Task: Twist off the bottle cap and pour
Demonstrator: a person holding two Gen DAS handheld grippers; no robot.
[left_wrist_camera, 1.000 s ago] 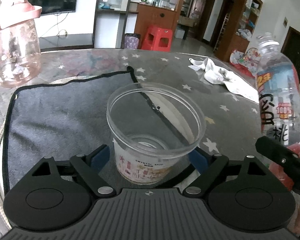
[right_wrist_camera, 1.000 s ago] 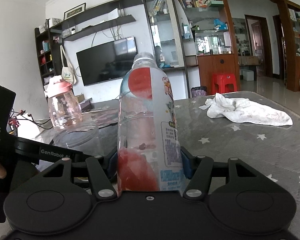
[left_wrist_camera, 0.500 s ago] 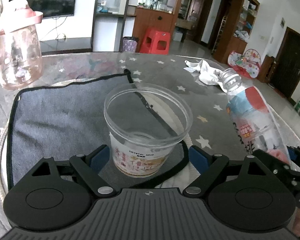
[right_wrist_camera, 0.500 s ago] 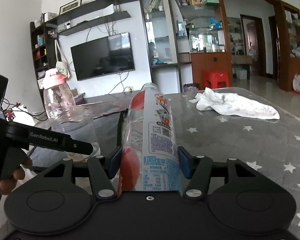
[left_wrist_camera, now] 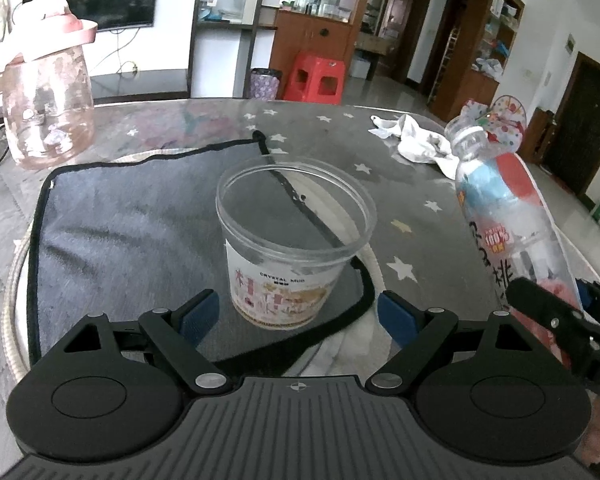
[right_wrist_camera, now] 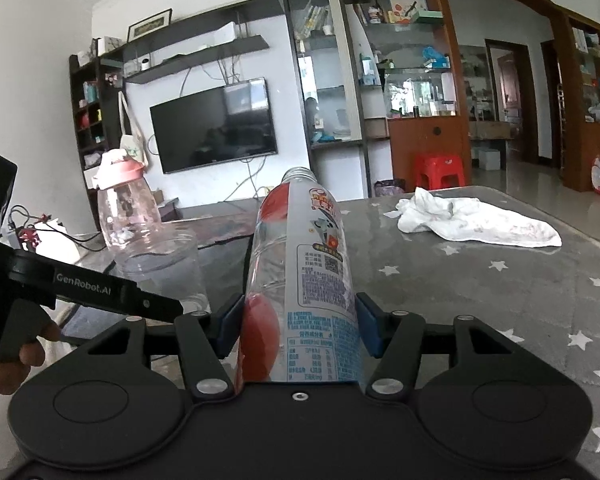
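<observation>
A clear plastic cup (left_wrist_camera: 292, 248) with a printed label stands on a dark grey mat (left_wrist_camera: 132, 232). My left gripper (left_wrist_camera: 296, 314) is open, its blue pads either side of and just behind the cup, not touching it. My right gripper (right_wrist_camera: 296, 330) is shut on a clear, uncapped drink bottle (right_wrist_camera: 304, 264) with a red and blue label. The bottle leans away from the camera; in the left wrist view the bottle (left_wrist_camera: 512, 216) is right of the cup, neck up. The cup also shows in the right wrist view (right_wrist_camera: 164, 268). No cap is visible.
A pink-lidded water bottle (left_wrist_camera: 44, 96) stands at the back left of the table. A crumpled white cloth (left_wrist_camera: 416, 144) lies at the back right. The grey star-patterned tablecloth (left_wrist_camera: 412, 216) covers the table.
The left gripper has drawn back from the cup, which now sits ahead of its open pads. The bottle in the right gripper went from upright to tilted.
</observation>
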